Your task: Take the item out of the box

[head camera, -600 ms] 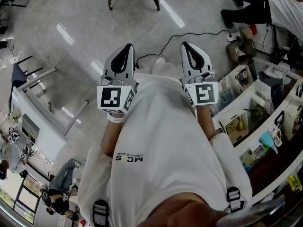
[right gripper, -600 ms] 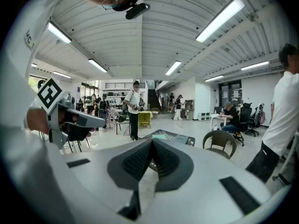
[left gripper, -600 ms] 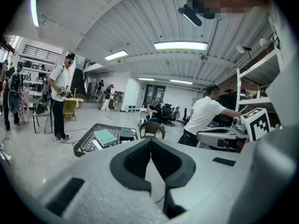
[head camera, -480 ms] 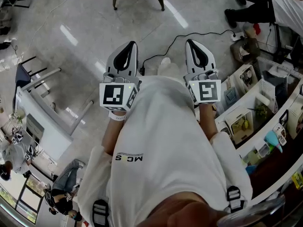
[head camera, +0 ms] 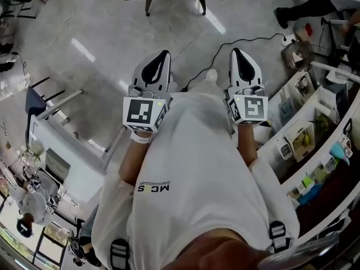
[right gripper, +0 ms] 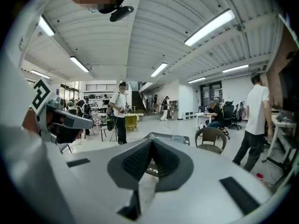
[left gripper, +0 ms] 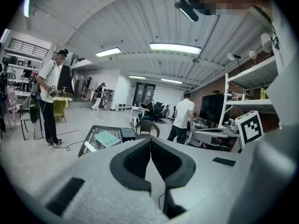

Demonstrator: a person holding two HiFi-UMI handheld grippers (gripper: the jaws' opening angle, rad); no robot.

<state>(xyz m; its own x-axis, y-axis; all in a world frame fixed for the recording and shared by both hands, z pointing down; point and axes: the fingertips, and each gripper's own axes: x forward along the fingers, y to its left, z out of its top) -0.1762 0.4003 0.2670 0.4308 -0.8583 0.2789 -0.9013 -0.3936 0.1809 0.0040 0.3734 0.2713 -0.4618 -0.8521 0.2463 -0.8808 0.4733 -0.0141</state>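
Left claw (head camera: 164,55) and right claw (head camera: 236,52) — both closed, empty — over grey floor (head camera: 84,21).

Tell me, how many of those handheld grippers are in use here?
2. The left gripper is at the head view's left, the right gripper beside it at the right. Both are shut and empty.
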